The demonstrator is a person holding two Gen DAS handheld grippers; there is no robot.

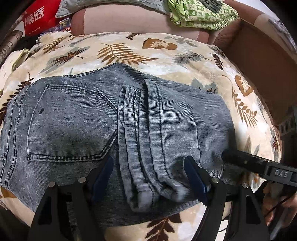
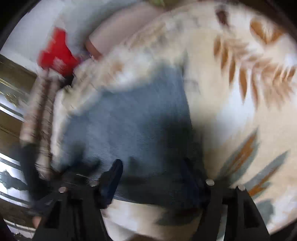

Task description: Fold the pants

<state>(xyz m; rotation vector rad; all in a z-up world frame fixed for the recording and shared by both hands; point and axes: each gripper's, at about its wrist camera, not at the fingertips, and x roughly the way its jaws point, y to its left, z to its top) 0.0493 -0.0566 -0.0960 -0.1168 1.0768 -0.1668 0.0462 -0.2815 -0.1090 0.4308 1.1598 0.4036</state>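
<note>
Grey-blue denim pants (image 1: 78, 120) lie folded on a leaf-patterned blanket (image 1: 130, 48), back pocket up, with the leg hems (image 1: 148, 144) laid across the middle. My left gripper (image 1: 150, 178) is open and empty, its fingers either side of the hems just above the cloth. My right gripper shows in the left wrist view as a black finger (image 1: 259, 166) touching the pants' right edge. In the blurred right wrist view my right gripper (image 2: 154, 178) is open over the pants (image 2: 130, 126).
A green patterned cloth (image 1: 200, 14) lies on a pink cushion (image 1: 126, 20) at the back. A cardboard box (image 1: 259, 55) stands at the right. A red bag (image 1: 39, 16) sits at the back left, and it shows in the right wrist view (image 2: 57, 53).
</note>
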